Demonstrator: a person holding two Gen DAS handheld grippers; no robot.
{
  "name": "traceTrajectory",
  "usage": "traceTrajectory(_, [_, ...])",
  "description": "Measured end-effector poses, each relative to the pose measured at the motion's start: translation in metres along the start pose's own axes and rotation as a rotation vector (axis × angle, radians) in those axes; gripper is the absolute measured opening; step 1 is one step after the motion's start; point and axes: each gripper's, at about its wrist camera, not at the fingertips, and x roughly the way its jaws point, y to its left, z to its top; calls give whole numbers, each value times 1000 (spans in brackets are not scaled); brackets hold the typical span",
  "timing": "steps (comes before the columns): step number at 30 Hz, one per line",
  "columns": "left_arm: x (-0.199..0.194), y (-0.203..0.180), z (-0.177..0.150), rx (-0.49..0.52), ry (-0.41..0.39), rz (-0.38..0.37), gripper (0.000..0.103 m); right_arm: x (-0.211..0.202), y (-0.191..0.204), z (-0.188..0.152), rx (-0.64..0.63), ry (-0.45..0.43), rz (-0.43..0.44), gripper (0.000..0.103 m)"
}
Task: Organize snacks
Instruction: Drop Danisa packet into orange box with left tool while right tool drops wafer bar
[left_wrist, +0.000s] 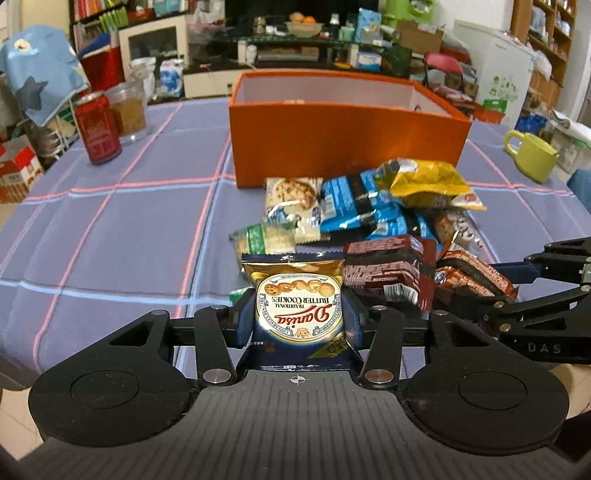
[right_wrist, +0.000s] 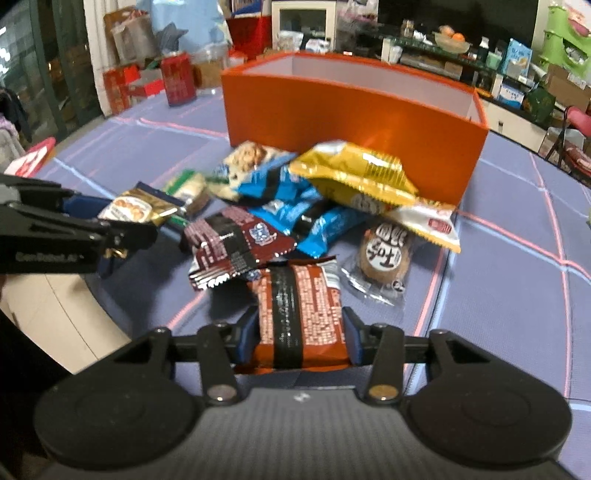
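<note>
My left gripper (left_wrist: 298, 314) is shut on a Danisa butter cookies packet (left_wrist: 299, 306), held just above the tablecloth near the front edge; it also shows in the right wrist view (right_wrist: 138, 207). My right gripper (right_wrist: 300, 328) is shut on a brown-orange snack bar packet (right_wrist: 301, 310). Between the grippers and an open orange box (left_wrist: 343, 144) lies a pile of snacks: blue packets (right_wrist: 291, 206), a yellow bag (right_wrist: 354, 173), a dark red packet (right_wrist: 232, 243), a green-and-white packet (left_wrist: 264, 238) and a round cake in clear wrap (right_wrist: 386, 254).
A red can (left_wrist: 96, 127) and a glass jar (left_wrist: 127, 109) stand at the far left of the purple checked tablecloth (left_wrist: 110, 229). A green mug (left_wrist: 532, 155) stands at the far right. Cluttered shelves and furniture lie beyond the table.
</note>
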Motion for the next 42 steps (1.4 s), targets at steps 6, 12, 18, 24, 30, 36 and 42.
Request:
traceTrajectory(6, [-6, -4, 5, 10, -28, 4, 21, -21, -4, -4, 57, -56, -56, 47])
traceTrajectory(12, [-4, -5, 8, 18, -31, 46, 20, -28, -11, -2, 66, -83, -111, 47])
traceTrajectory(18, [-4, -6, 16, 23, -44, 86, 20, -31, -9, 2, 53, -104, -122, 47])
traceTrajectory(24, [4, -3, 16, 5, -18, 112, 20, -30, -9, 3, 60, -102, -123, 47])
traceTrajectory(30, [7, -3, 16, 0, -12, 109, 20, -32, -6, 5, 59, -118, -123, 47])
traceTrajectory(36, [-13, -4, 35, -3, -75, 73, 20, -45, -5, 15, 71, -166, -103, 47])
traceTrajectory(42, [-6, -4, 108, -30, -160, 30, 20, -58, -35, 70, 151, -286, -119, 47])
